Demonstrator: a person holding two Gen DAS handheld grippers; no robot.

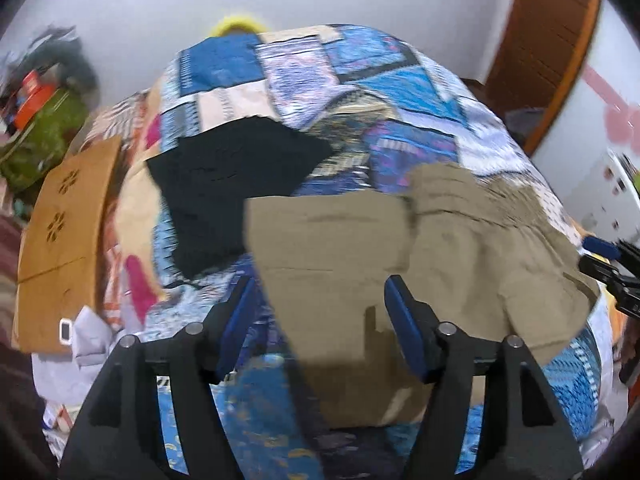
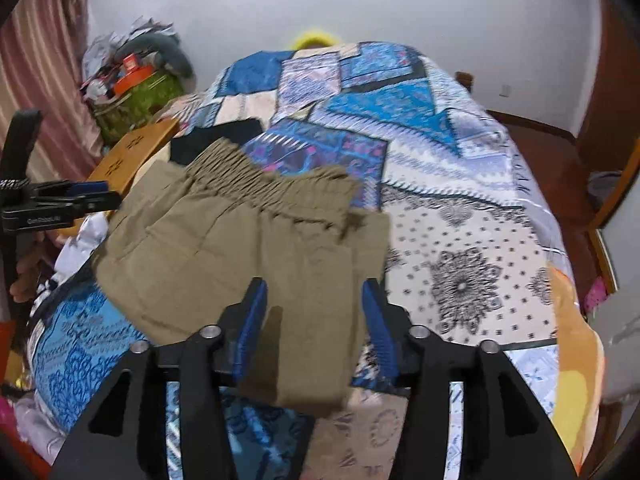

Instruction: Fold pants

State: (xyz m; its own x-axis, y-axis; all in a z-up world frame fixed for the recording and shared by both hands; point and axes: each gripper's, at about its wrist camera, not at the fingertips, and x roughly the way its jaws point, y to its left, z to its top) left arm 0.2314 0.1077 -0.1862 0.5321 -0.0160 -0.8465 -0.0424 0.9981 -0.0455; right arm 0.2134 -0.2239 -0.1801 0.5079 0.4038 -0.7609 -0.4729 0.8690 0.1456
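Note:
Khaki pants (image 1: 360, 248) lie folded over on the patterned bedspread, with the elastic waistband (image 2: 260, 184) at the far side. My left gripper (image 1: 320, 292) is open, its blue fingers above the near edge of the pants and holding nothing. My right gripper (image 2: 316, 296) is open too, hovering over the near right part of the pants (image 2: 240, 256). The right gripper also shows at the right edge of the left wrist view (image 1: 608, 264), and the left gripper at the left edge of the right wrist view (image 2: 72, 200).
A black garment (image 1: 232, 184) lies on the bed (image 2: 460, 240) just beyond the pants. A wooden board (image 1: 68, 220) borders the bed's left side, with a cluttered green basket (image 2: 132, 100) behind it. A wooden door (image 1: 548, 40) stands at the right.

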